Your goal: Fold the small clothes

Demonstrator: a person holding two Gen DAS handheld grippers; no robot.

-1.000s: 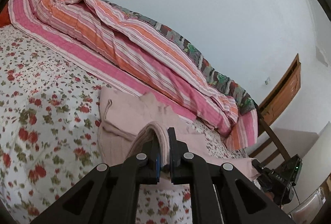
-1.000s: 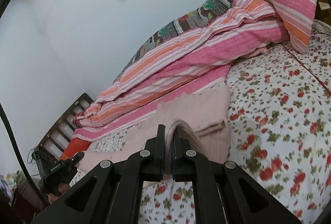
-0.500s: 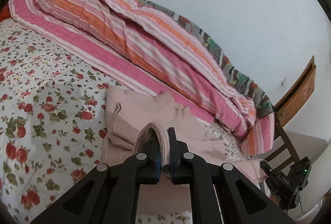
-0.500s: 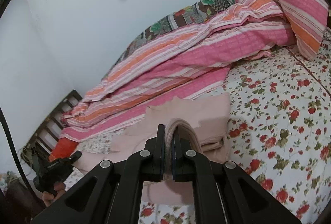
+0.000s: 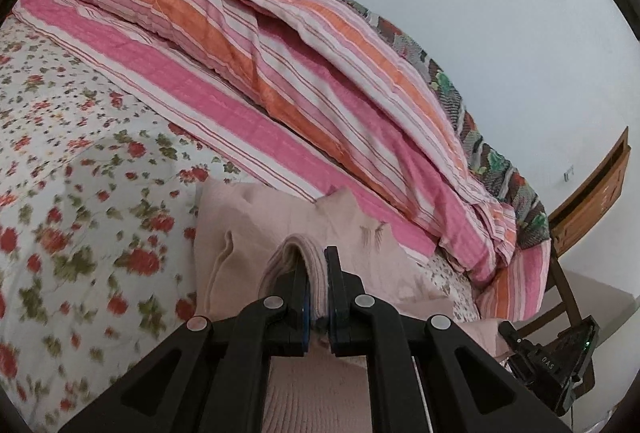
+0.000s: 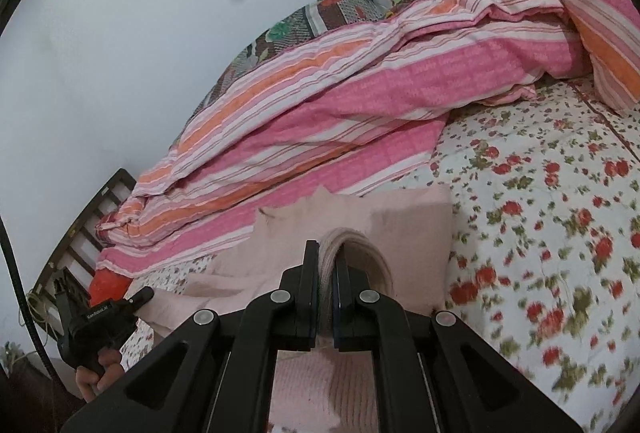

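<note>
A pale pink garment (image 5: pixel 248 217) lies on the floral bedsheet (image 5: pixel 80 193), partly folded over itself. My left gripper (image 5: pixel 317 265) is shut on a ribbed pink edge of it, which bulges out between the jaws. In the right wrist view the same garment (image 6: pixel 408 217) lies ahead, and my right gripper (image 6: pixel 327 261) is shut on another ribbed edge. Both held edges are lifted above the flat part of the garment. The left gripper's body (image 6: pixel 104 317), held in a hand, shows at the lower left of the right wrist view.
A striped pink and orange quilt (image 5: pixel 280 53) is bunched along the far side of the bed against the wall, also in the right wrist view (image 6: pixel 340 105). A wooden bed frame (image 5: pixel 592 189) stands at the right. The right gripper's body (image 5: pixel 556 357) shows low right.
Both grippers have carried the held garment edges forward over the flat part, toward the quilt. The quilt now looks larger and nearer in both views.
</note>
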